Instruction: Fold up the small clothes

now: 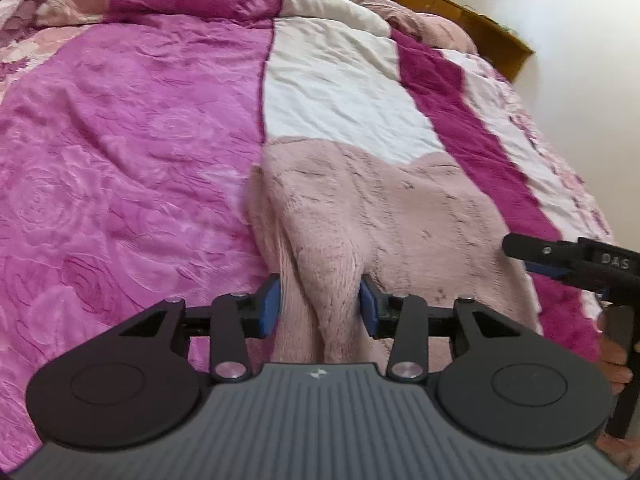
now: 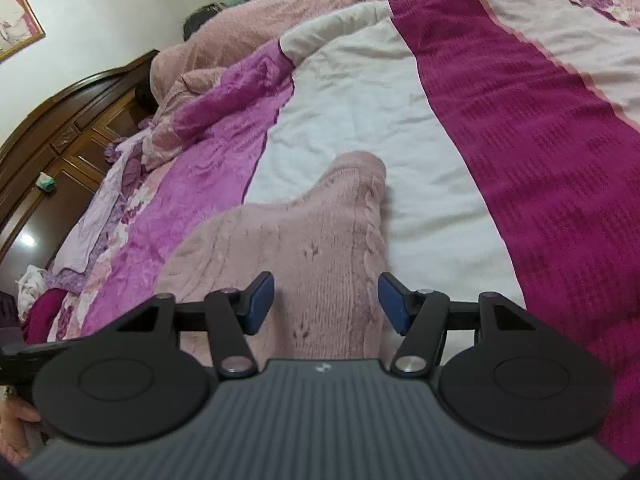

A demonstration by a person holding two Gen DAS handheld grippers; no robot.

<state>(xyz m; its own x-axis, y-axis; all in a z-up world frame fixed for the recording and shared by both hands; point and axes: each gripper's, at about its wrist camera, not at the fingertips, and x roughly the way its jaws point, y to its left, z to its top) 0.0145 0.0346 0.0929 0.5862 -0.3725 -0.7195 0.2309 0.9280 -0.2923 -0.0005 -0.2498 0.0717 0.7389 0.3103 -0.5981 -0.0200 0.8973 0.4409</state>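
A small pale pink knitted garment (image 1: 380, 216) lies on the bed, also in the right wrist view (image 2: 304, 240). My left gripper (image 1: 320, 308) is open, its blue pads either side of a raised bunch of the garment's near edge. My right gripper (image 2: 326, 304) is open, its pads straddling the garment's near part, which fills the gap without being clamped. The right gripper also shows in the left wrist view (image 1: 568, 260), at the garment's right side.
The bed is covered by a magenta quilt (image 1: 120, 140), a white panel (image 1: 340, 96) and a dark magenta stripe (image 2: 540, 160). A wooden headboard (image 2: 60, 128) and crumpled bedding (image 2: 224, 60) lie at the far end. White walls surround.
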